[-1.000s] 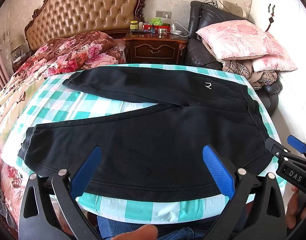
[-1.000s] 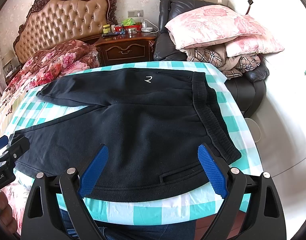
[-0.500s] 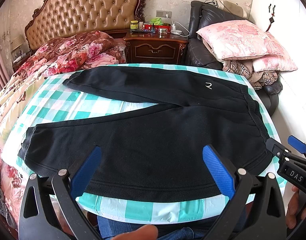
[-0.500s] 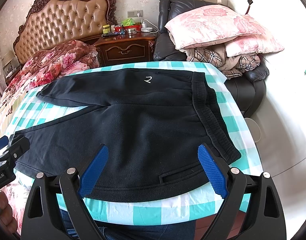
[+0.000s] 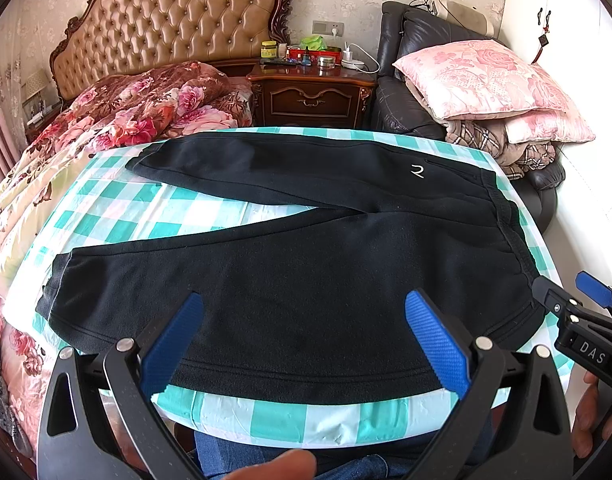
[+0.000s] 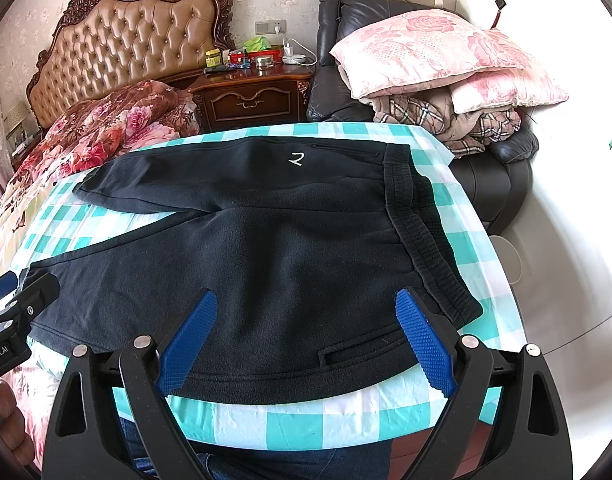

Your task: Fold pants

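Observation:
Black fleece pants (image 5: 290,276) lie flat on a teal-and-white checked cloth (image 5: 154,216), legs spread to the left, waistband at the right. They also show in the right wrist view (image 6: 266,264), with the waistband (image 6: 422,240) at the right. My left gripper (image 5: 304,332) is open and empty, held above the near leg's front hem. My right gripper (image 6: 306,332) is open and empty above the hip and a slit pocket (image 6: 362,348). Each gripper shows at the edge of the other's view: the right one (image 5: 574,304) and the left one (image 6: 10,304).
A bed with a floral quilt (image 5: 118,120) and tufted headboard (image 5: 174,28) lies left and behind. A wooden nightstand (image 5: 312,92) with small items stands at the back. A black armchair (image 5: 422,80) piled with pink pillows (image 5: 486,80) stands at the back right. A white wall (image 6: 566,160) is at the right.

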{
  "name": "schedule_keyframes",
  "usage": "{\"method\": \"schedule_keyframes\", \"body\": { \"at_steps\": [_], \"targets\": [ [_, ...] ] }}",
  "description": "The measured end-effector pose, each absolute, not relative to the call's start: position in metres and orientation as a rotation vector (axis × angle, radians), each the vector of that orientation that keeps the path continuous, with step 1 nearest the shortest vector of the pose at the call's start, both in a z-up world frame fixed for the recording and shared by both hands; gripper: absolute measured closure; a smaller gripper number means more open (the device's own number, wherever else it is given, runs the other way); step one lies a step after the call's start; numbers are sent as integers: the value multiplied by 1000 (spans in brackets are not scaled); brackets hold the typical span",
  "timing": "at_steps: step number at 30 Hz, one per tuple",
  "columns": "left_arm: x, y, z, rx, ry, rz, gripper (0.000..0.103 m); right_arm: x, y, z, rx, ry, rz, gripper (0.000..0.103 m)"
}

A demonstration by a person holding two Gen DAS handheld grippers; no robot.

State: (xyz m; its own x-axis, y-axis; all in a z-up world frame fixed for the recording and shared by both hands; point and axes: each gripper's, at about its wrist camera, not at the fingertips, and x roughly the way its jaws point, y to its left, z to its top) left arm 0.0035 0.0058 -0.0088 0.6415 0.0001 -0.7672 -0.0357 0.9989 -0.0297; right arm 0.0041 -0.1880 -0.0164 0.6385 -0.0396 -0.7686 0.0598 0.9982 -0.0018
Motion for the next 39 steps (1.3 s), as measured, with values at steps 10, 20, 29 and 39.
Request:
{"method": "schedule_keyframes", "body": {
  "at_steps": [10, 20, 29, 39],
  "targets": [
    [2, 11, -15, -20, 873, 53, 2, 4, -187, -23, 28, 885, -55, 15],
    [10, 23, -21, 51, 854, 209, 2, 12, -189, -32, 28, 907, -66, 15],
    [33, 45, -29, 45, 879, 296, 2, 56, -213, -45, 33, 958, -92, 15],
    [67, 60, -48, 39, 946, 338, 2, 171, -282, -81, 78, 1068, -128, 15]
  ]
}}
